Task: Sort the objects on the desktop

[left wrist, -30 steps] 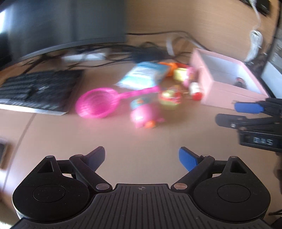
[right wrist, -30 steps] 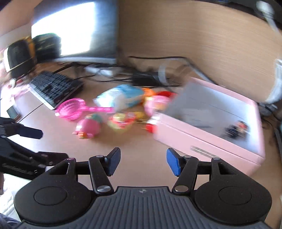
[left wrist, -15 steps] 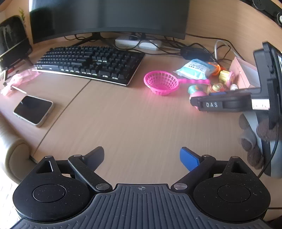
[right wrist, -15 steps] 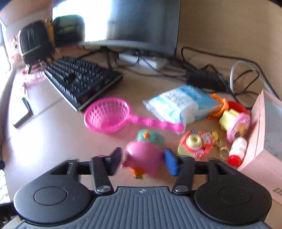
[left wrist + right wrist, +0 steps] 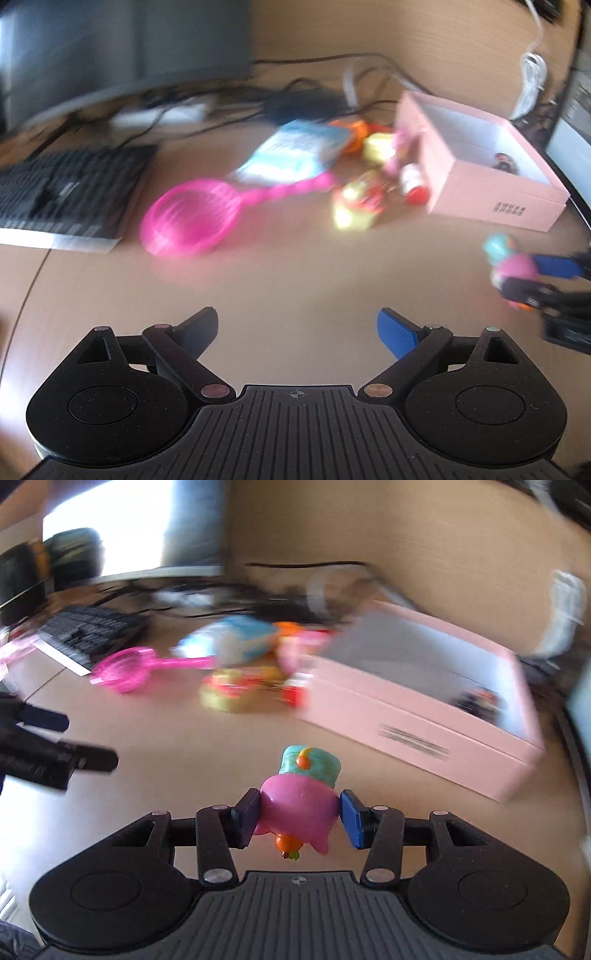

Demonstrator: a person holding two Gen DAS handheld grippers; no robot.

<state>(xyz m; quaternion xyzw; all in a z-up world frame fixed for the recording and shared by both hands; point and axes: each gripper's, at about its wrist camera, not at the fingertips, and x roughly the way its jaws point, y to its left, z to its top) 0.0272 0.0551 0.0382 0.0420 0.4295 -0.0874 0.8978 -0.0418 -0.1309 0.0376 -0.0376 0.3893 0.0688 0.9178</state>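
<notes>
I see the pink box open on the tabletop, off to the right of the toy pile; one small dark figure lies in its far corner, and the rest of its white floor looks bare (the blur hides finer detail). The pink scoop basket lies on its side near the keyboard, handle running toward the blue-and-white packet, and I can make out nothing in its bowl.

My right claw is clamped on the pink toy, a pad pressing each flank, lifted clear of the tabletop just in front of the box. The toy's long axis runs away from me along the fingers: its teal hat points forward toward the box and its orange foot back toward the camera.

My left claw stands wide with nothing between its pads, over bare tabletop.
</notes>
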